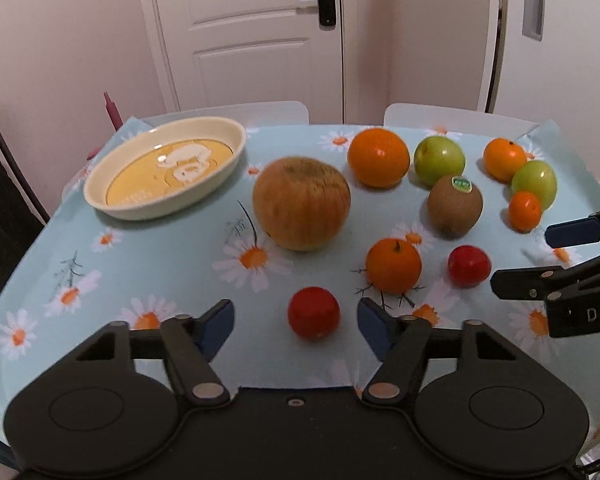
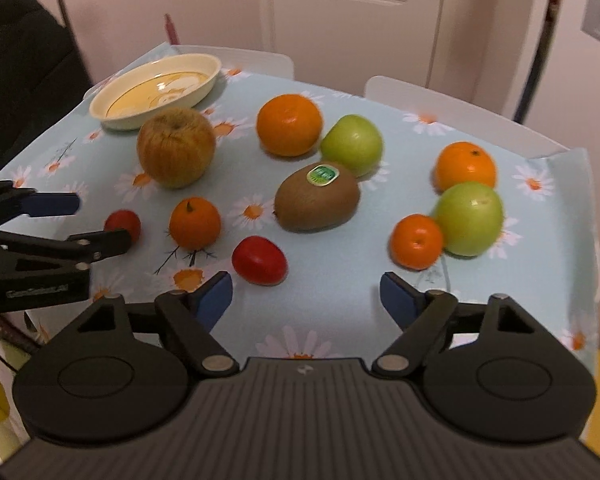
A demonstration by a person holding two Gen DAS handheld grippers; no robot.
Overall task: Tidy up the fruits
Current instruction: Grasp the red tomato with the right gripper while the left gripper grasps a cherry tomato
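Several fruits lie on a daisy-print tablecloth (image 1: 172,264). A cream oval dish (image 1: 228,162) (image 2: 204,84) stands empty at the far left. A large yellow-red apple (image 1: 301,202) (image 2: 175,146) sits near it. A kiwi (image 1: 454,206) (image 2: 317,200), oranges (image 1: 378,157) (image 1: 393,266) and green apples (image 1: 439,160) (image 2: 469,218) lie to the right. My left gripper (image 1: 296,316) is open, a small red fruit (image 1: 313,312) just ahead between its tips. My right gripper (image 2: 306,286) is open, a second red fruit (image 2: 259,259) (image 1: 469,266) just ahead on its left.
Two white chair backs (image 1: 268,110) (image 2: 440,100) stand behind the table, in front of a white door (image 1: 244,32). The table's front edge runs close under both grippers. The right gripper's fingers (image 1: 556,232) reach in from the right in the left wrist view.
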